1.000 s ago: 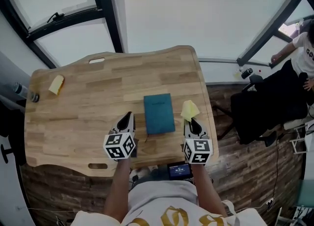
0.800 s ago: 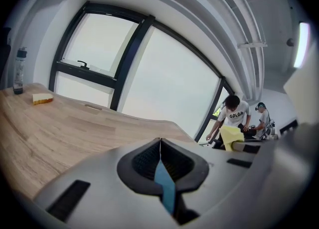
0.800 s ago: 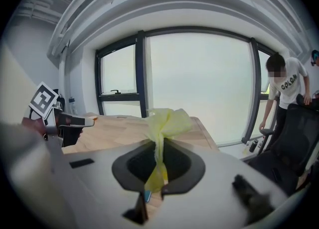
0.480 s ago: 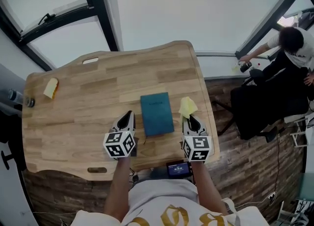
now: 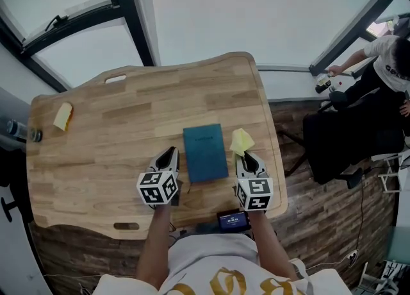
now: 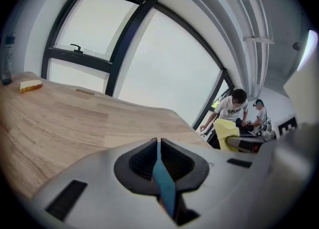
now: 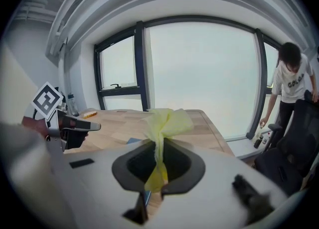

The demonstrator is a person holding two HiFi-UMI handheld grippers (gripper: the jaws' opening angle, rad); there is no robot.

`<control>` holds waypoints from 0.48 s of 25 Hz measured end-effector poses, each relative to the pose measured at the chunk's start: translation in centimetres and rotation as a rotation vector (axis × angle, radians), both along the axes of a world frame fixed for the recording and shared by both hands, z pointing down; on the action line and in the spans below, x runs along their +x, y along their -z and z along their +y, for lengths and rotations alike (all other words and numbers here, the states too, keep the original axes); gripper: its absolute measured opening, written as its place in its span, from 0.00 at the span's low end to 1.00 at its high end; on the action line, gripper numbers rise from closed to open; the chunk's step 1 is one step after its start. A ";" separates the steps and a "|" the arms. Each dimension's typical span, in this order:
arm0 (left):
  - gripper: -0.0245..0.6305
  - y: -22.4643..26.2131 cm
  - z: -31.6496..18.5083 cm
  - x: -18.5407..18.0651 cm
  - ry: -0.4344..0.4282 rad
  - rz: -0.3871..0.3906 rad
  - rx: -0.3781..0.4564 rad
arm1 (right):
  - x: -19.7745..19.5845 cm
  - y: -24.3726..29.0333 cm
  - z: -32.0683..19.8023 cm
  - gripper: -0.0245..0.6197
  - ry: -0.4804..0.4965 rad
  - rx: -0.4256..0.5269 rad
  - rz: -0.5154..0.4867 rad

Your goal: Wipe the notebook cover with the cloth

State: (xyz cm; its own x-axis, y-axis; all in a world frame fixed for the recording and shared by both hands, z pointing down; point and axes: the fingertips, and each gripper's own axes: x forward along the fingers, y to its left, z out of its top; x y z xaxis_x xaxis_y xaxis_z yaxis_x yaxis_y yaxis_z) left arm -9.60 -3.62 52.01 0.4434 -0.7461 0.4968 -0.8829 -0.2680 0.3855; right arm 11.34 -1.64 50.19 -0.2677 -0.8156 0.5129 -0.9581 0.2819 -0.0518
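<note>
Since the left gripper (image 5: 169,154) has its 2 jaws pressed together on nothing, just beside the left side of the notebook (image 5: 205,152), nothing pins that teal book where it lies flat near the front edge of the bench (image 5: 96,159), right of the middle. A sideways stroke could therefore push it toward the right edge instead of cleaning the cover. Just beside its right side, the right gripper (image 5: 244,158) pinches the yellow cloth (image 5: 241,140) by a thin bunched fold, so dragging may tug it loose or let bare jaw tips scrape the cover.
</note>
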 end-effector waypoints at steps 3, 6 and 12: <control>0.06 -1.1 -0.4 -0.1 -0.006 0.009 -0.033 | -0.4 -0.9 -0.7 0.10 0.011 -0.023 0.003; 0.06 -2.1 -0.7 -0.3 -0.004 0.019 -0.066 | -0.9 -1.7 -1.4 0.10 0.023 -0.041 0.007; 0.06 -4.2 -1.4 0.3 -0.027 0.027 -0.129 | -1.4 -3.2 -2.8 0.10 0.050 -0.078 0.023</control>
State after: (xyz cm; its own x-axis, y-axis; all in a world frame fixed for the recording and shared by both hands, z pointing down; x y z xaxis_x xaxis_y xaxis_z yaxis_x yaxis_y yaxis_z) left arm -9.26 -4.99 56.23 0.4769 -0.6642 0.5757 -0.8650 -0.2383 0.4416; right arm 9.93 -4.48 53.37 -0.2947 -0.7590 0.5806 -0.9440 0.3256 -0.0535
